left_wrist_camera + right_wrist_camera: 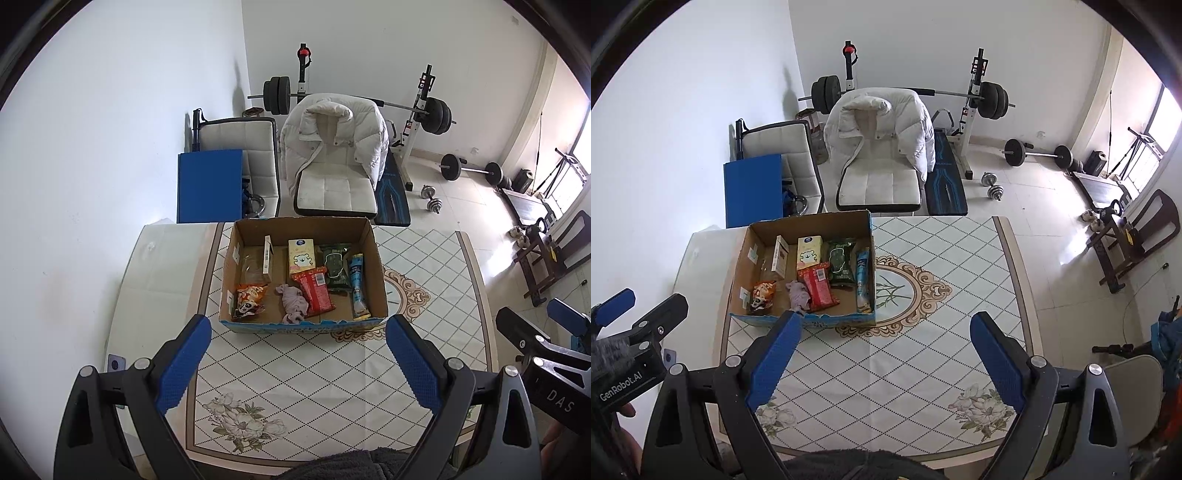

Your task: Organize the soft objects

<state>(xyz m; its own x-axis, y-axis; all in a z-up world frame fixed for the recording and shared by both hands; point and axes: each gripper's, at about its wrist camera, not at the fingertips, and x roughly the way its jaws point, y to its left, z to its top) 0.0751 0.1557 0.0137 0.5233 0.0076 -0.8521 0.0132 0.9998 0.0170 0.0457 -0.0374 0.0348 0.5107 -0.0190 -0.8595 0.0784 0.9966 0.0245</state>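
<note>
Hovering above the table's (424, 258) near edge, both grippers, left (297, 365) and right (884, 363), gape released. The cardboard box (364, 230) of soft packets sits far-left; only the right view shows a grey chair (1134, 384).

One cardboard box (364, 258) on the worktop (295, 369) holds seven items: one white carton (266, 258), one yellow tissue pack (301, 255), one green wipes pack (335, 267), one blue tube (358, 286), one red packet (316, 291), one orange snack bag (249, 300) and one mauve cloth (293, 303). Two grippers are counted: left gripper (297, 363) and right gripper (884, 360). Beyond the far edge stand two white chairs, one (334, 188) draped with one white jacket (332, 129).
</note>
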